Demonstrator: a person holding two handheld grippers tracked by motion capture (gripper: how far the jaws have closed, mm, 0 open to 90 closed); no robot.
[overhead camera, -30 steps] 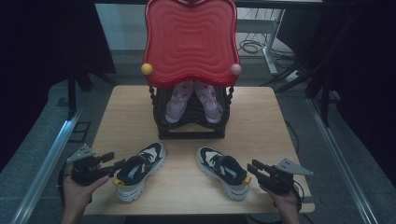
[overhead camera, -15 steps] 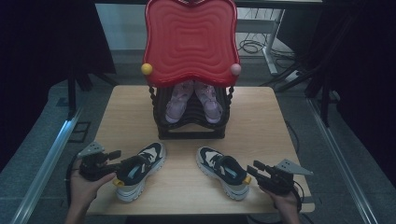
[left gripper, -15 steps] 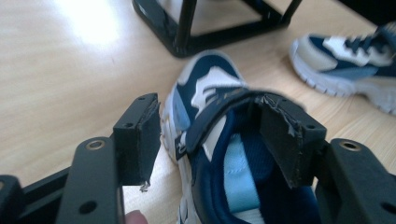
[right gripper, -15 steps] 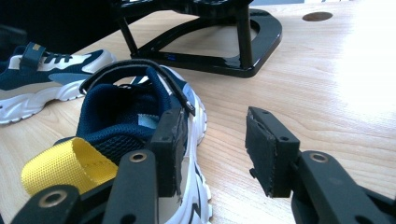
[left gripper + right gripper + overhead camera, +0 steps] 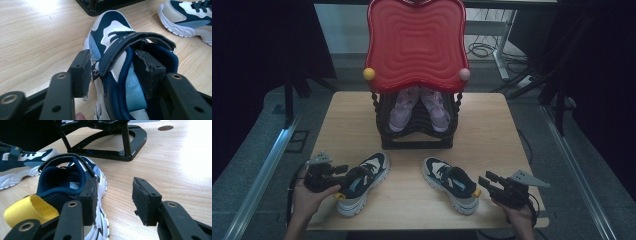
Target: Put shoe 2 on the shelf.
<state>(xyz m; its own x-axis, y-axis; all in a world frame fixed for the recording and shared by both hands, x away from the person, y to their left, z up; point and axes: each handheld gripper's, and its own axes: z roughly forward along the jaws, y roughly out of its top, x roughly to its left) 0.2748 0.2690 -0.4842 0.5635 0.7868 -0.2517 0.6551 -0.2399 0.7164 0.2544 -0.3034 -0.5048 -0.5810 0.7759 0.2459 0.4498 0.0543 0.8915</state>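
While black rack [image 5: 417,142] stands behind, left gripper [image 5: 111,72] straddles sneaker [image 5: 112,50].

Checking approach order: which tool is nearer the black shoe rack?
Left. The left tool straddles the left sneaker's collar, just ahead of the rack; the right tool sits farther off.
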